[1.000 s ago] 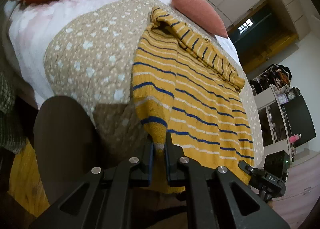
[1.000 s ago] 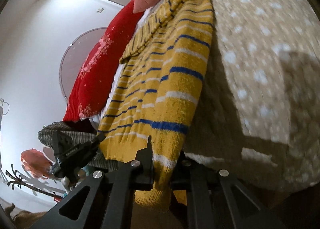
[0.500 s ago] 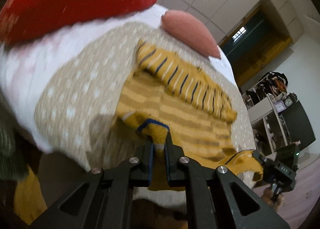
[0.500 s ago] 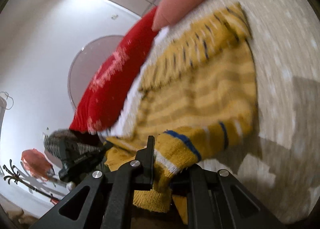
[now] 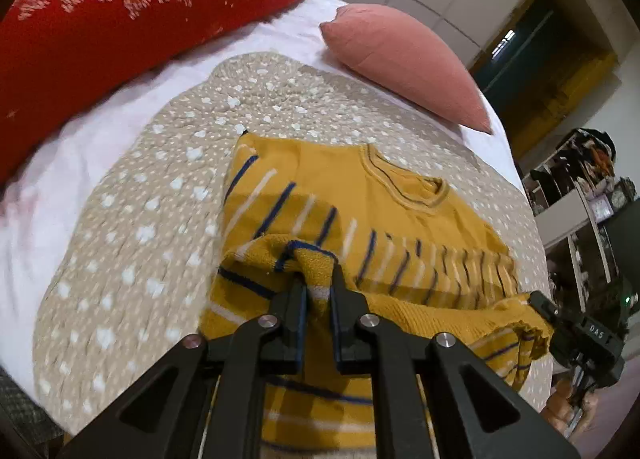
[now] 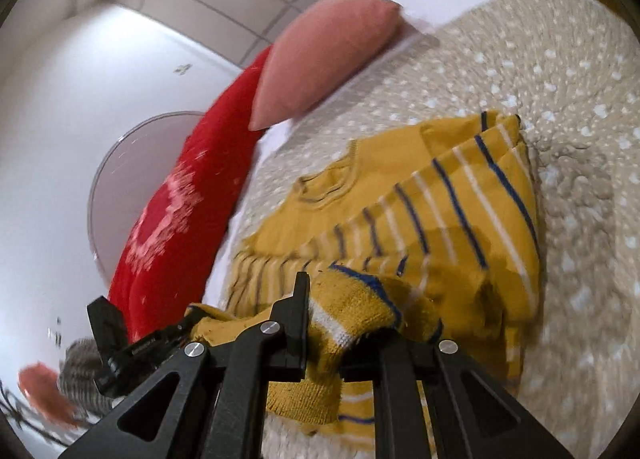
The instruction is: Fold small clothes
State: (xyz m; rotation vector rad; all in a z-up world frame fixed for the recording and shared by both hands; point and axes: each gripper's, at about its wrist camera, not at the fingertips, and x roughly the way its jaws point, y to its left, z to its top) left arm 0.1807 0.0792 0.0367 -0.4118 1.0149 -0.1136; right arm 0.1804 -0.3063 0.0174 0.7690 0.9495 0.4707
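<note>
A small yellow sweater point(image 5: 360, 211) with blue and white stripes lies on a beige dotted quilt point(image 5: 132, 243); it also shows in the right wrist view point(image 6: 420, 211). My left gripper point(image 5: 318, 283) is shut on one corner of its bottom hem. My right gripper point(image 6: 344, 319) is shut on the other hem corner; it also shows in the left wrist view point(image 5: 576, 335). Both hold the hem lifted over the sweater's body, toward the neckline point(image 5: 404, 183). The sweater's lower part is doubled over beneath the grippers.
A red pillow point(image 5: 120, 7) and a pink pillow point(image 5: 404, 59) lie at the head of the bed on a white sheet point(image 5: 60, 155). Shelves point(image 5: 580, 195) and a dark doorway stand at the far right. A grey knit cloth point(image 6: 76, 363) hangs off the bed's side.
Both grippers have carried the hem up and forward over the sweater toward the neckline, so the garment went from lying stretched out to folding in half.
</note>
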